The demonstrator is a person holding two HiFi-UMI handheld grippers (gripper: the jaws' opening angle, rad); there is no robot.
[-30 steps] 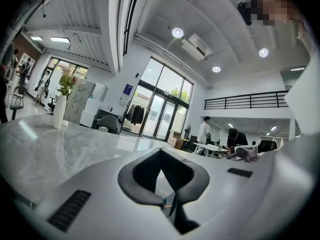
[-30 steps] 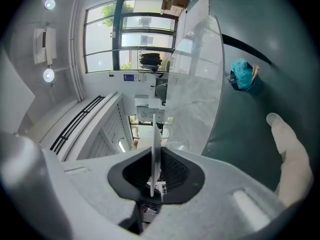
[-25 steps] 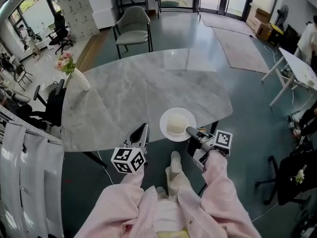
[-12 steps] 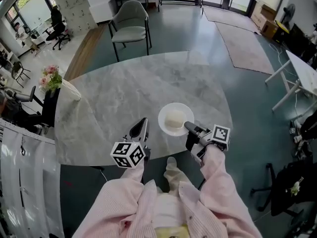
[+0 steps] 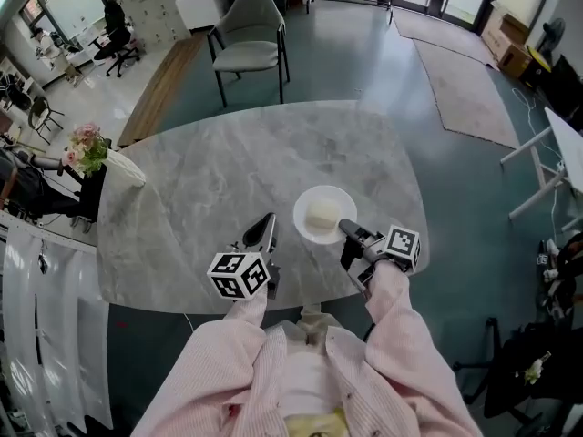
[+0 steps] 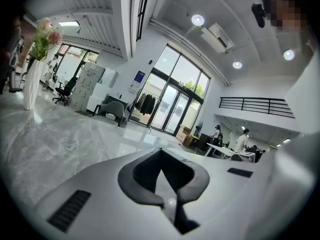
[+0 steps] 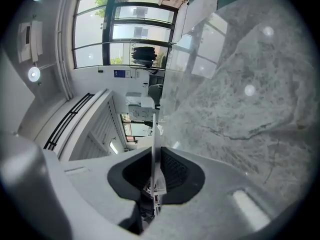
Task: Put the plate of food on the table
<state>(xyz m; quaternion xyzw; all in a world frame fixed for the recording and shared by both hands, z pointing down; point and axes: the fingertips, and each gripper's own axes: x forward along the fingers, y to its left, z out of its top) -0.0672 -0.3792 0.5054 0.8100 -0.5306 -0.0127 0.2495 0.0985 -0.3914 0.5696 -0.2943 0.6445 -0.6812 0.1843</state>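
A white plate (image 5: 304, 208) with a pale lump of food (image 5: 322, 215) is over the near part of the grey marble table (image 5: 209, 180). My right gripper (image 5: 345, 230) is shut on the plate's near right rim. In the right gripper view the rim (image 7: 153, 129) shows edge-on as a thin white line pinched between the pads of that gripper (image 7: 154, 154). Whether the plate rests on the marble I cannot tell. My left gripper (image 5: 265, 227) hovers over the table left of the plate, apart from it. In its own view the left gripper (image 6: 161, 154) is shut on nothing.
A white vase (image 5: 121, 167) with pink flowers (image 5: 84, 147) stands at the table's left edge; the vase (image 6: 32, 79) also shows in the left gripper view. A grey chair (image 5: 250, 27) stands beyond the far edge. A white side table (image 5: 557, 135) is at the right.
The plate has moved from the table's near edge to further in over the marble, carried in the right gripper. The left gripper has come forward over the table too.
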